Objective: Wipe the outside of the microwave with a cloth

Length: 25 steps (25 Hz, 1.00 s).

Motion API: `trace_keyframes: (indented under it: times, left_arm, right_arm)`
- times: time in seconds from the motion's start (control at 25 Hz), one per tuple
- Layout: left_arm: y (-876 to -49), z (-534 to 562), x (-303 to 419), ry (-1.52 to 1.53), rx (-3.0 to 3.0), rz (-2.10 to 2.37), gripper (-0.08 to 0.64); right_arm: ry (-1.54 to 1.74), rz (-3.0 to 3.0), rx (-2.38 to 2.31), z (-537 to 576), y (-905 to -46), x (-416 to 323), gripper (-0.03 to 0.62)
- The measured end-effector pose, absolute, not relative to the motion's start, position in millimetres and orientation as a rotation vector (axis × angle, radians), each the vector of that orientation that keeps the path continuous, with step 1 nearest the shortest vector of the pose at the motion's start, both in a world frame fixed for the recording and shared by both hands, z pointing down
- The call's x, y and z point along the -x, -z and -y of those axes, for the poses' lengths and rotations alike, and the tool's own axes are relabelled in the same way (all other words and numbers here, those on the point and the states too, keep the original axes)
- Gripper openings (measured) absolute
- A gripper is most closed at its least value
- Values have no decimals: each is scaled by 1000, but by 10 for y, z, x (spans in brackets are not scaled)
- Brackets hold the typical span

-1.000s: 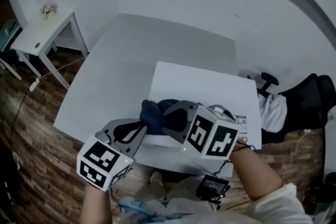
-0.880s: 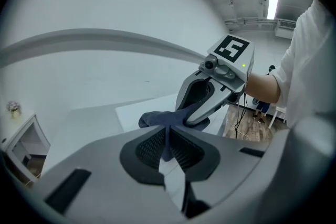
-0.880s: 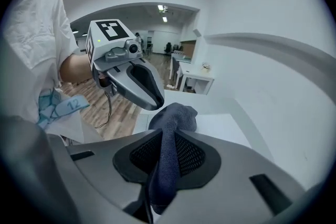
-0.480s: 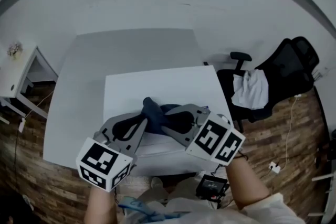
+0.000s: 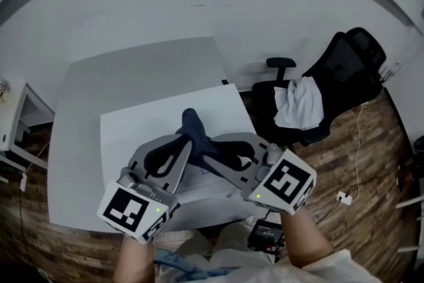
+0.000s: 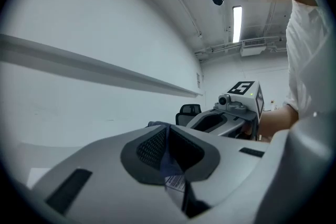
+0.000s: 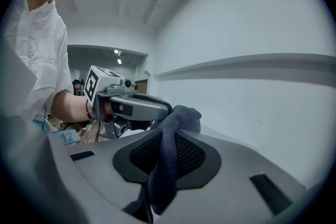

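A dark blue cloth (image 5: 193, 127) is bunched above the white top of the microwave (image 5: 136, 132) in the head view. Both grippers meet at it from the near side. My left gripper (image 5: 185, 143) is shut on the cloth; in the left gripper view the cloth (image 6: 167, 157) and its white label sit pinched between the jaws. My right gripper (image 5: 207, 146) is shut on the same cloth, and in the right gripper view a thick fold of the cloth (image 7: 169, 157) hangs between its jaws. Each gripper view shows the other gripper close ahead.
The microwave stands on a grey table (image 5: 132, 66) against a white wall. A black office chair (image 5: 348, 66) with a white garment (image 5: 298, 103) draped on it stands to the right. A small black device (image 5: 267, 233) lies on the wooden floor near the person's feet.
The head view has swung, so the table slid left and the chair came in at the right. Both grippers stay shut on the cloth; the right one shifted lower and to the right.
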<state>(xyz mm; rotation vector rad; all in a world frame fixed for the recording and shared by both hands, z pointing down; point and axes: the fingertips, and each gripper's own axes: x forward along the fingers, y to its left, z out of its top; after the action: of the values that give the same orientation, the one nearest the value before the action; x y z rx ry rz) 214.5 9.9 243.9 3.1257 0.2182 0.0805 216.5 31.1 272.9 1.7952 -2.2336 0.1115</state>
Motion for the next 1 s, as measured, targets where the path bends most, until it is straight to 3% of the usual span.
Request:
trace_keyframes:
  times: [1.0]
  left_arm:
    - [-2248, -403, -2390, 62, -3098, -278, 18]
  right_arm:
    - [-125, 2350, -1892, -584, -2596, -2360, 84]
